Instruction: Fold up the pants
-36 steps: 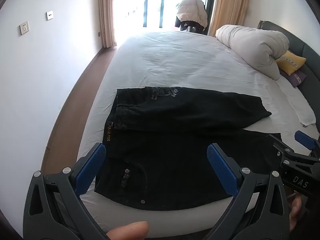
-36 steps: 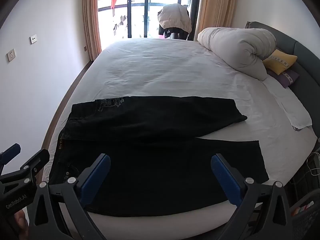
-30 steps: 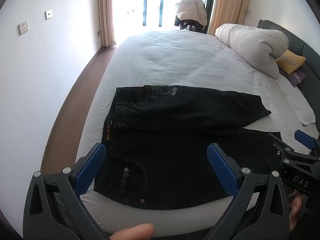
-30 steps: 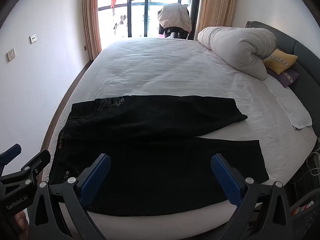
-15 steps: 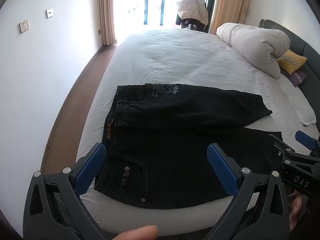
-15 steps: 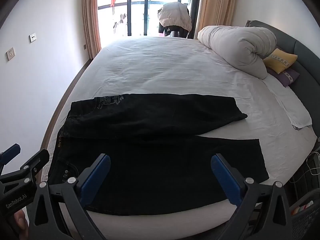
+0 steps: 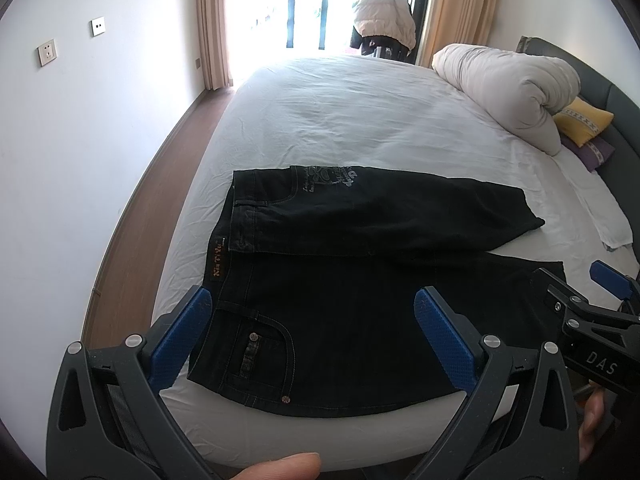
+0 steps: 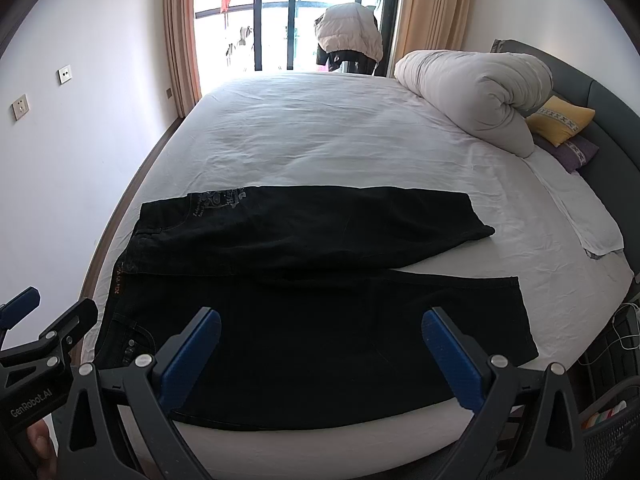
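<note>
Nearest, the left gripper (image 7: 310, 322) and right gripper (image 8: 320, 340) hover with fingers spread, holding nothing, over the black denim pants (image 8: 312, 280) spread unfolded near the white-sheeted bed's (image 8: 340, 140) edge, every fold seemingly remaining.

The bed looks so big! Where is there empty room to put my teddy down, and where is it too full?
The white sheet is bare between the black pants and the window end, left of the rolled duvet. A smaller bare patch lies right of the pant legs, before the folded white cloth. The near edge is crowded with pants; the headboard side holds the duvet and the yellow pillow.
</note>
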A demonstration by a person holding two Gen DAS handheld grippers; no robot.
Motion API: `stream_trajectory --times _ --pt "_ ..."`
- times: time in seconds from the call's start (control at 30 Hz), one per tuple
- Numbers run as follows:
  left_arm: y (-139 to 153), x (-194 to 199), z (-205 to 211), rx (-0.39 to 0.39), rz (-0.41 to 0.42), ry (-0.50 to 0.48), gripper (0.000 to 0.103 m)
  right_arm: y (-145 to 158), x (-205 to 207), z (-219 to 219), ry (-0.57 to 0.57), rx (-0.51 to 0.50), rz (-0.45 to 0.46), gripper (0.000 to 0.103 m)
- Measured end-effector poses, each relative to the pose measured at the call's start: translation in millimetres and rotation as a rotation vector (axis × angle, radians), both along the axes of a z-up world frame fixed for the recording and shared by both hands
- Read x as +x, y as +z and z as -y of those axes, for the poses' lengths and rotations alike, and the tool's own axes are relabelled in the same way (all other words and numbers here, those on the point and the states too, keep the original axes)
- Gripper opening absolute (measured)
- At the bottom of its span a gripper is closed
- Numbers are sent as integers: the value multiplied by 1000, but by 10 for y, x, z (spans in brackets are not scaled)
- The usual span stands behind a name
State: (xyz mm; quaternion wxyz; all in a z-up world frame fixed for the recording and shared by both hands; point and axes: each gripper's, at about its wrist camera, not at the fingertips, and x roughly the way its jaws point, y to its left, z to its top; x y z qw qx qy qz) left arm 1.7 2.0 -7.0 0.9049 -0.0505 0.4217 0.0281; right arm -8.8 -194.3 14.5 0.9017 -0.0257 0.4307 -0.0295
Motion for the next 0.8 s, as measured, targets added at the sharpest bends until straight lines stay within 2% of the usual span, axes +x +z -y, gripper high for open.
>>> stream_trajectory --times 0.8 --pt "-119 -15 -33 -1 -7 -4 103 -73 -44 26 -1 3 -6 103"
